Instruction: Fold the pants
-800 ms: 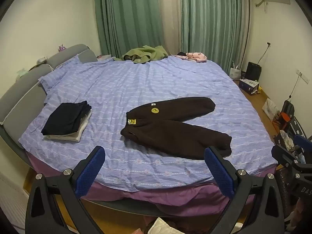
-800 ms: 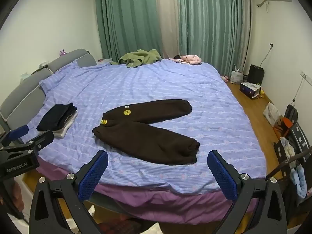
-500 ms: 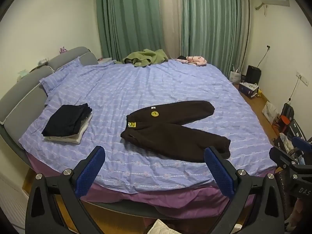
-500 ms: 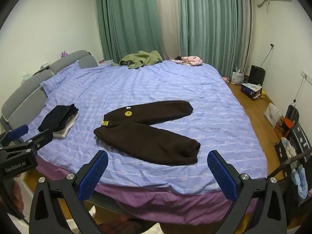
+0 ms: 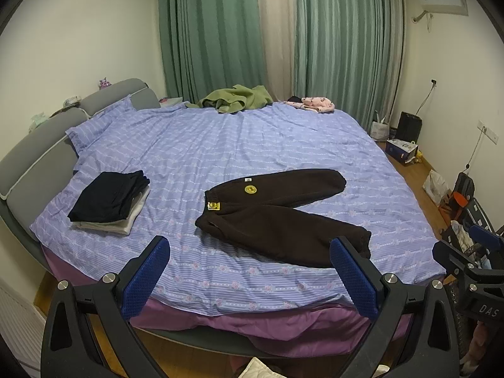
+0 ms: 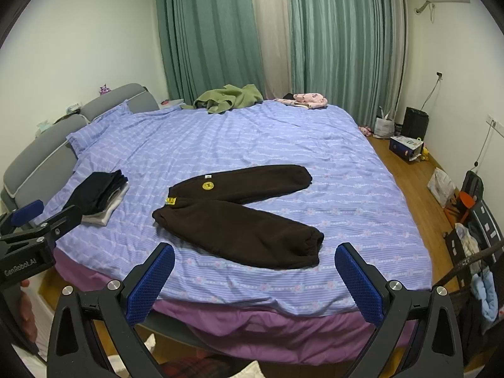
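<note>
Brown pants (image 5: 277, 217) flat near the bed's (image 5: 220, 145) front edge, waist left, legs right. Left tongs (image 5: 249, 271) and right tongs (image 6: 255, 275) wide apart, holding nothing, just off that edge. Waist nearer left, cuffs nearer right

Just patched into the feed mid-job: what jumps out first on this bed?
The dark brown pants lie spread in a V near the front edge of the lilac striped bed, legs apart and unfolded. To their left sits a neat stack of folded clothes; a rumpled green garment lies at the far edge by the curtains. Both tongs, left and right, are open and empty.
</note>
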A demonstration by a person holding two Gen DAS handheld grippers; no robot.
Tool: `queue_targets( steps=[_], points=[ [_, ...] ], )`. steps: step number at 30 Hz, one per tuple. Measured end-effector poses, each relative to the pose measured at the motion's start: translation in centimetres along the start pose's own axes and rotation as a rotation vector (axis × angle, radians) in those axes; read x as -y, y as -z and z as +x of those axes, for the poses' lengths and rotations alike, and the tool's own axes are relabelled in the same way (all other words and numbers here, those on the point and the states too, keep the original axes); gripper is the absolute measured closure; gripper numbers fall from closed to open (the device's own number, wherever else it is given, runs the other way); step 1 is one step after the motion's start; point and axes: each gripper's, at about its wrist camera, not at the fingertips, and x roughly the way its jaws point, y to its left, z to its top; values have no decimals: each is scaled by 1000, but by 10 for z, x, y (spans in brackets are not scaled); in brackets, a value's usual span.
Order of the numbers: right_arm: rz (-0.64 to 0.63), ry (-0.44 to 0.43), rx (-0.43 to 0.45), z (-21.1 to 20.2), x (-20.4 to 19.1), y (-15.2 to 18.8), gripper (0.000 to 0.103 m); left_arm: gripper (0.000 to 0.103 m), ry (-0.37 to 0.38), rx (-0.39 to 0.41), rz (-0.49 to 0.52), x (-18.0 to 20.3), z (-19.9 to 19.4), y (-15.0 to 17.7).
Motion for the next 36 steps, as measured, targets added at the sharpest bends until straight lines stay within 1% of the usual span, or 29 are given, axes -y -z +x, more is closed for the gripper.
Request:
queue_targets(
  steps=[8,36],
  points=[
    [0,0,2,-1,0,0,0,0,0,2,-4,-1,0,-5],
    [0,-3,2,0,1,-2,0,0,-11,10,-17,-3,1,-6]
  ],
)
